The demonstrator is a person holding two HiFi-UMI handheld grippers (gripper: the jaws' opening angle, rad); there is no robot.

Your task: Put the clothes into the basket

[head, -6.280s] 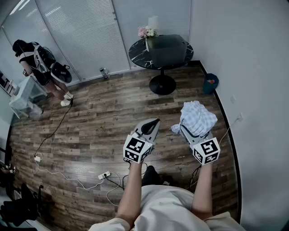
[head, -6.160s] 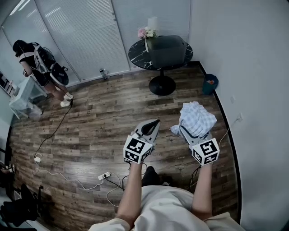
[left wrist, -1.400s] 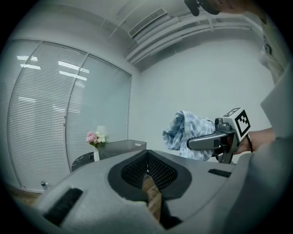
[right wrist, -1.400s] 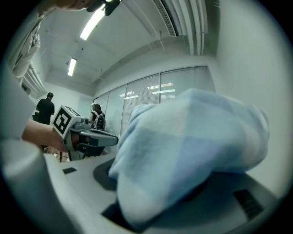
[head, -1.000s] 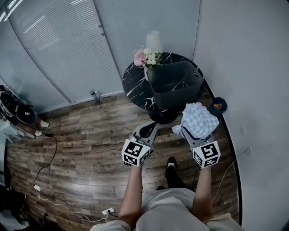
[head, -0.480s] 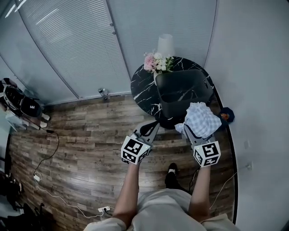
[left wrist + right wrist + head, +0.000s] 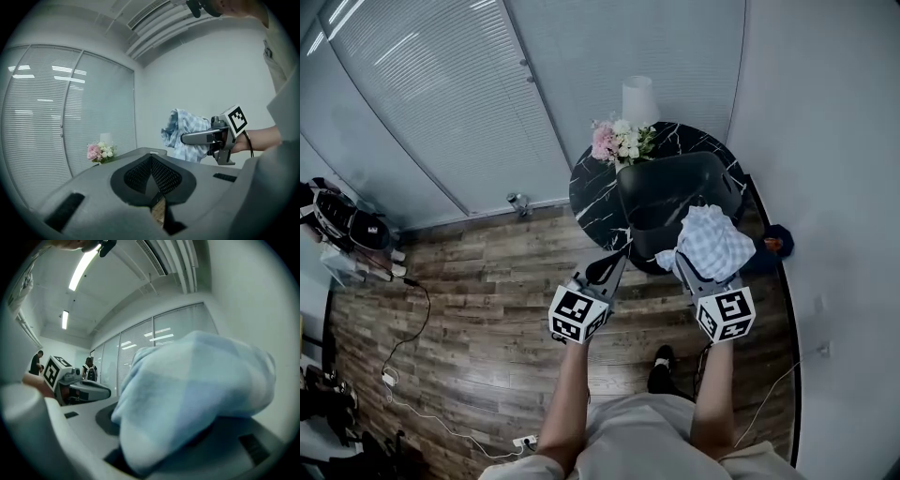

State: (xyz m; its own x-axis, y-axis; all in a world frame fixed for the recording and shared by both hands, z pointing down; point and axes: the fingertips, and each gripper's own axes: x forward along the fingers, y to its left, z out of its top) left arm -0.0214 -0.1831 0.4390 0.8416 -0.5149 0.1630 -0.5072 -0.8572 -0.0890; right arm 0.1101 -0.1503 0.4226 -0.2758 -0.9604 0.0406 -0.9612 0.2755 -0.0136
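A light blue checked cloth (image 7: 710,242) is bunched on my right gripper (image 7: 689,267), which is shut on it; the cloth fills the right gripper view (image 7: 197,390) and hides the jaw tips. In the head view the cloth overlaps the near rim of the dark grey basket (image 7: 670,183) on the round black marble table (image 7: 591,197). My left gripper (image 7: 623,255) is held beside it to the left, shut and holding nothing, its pads meeting (image 7: 151,161). The left gripper view shows the right gripper (image 7: 183,138) with the cloth (image 7: 185,133).
Pink and white flowers (image 7: 619,141) and a white cylinder (image 7: 639,98) stand on the table behind the basket. A small blue bin (image 7: 773,242) sits by the right wall. Bags (image 7: 342,220) lie at far left, and cables (image 7: 403,375) run over the wooden floor.
Both grippers have moved forward toward the table. The cloth, which hung over the floor short of the basket, now overlaps the basket's near rim. The grip is unchanged.
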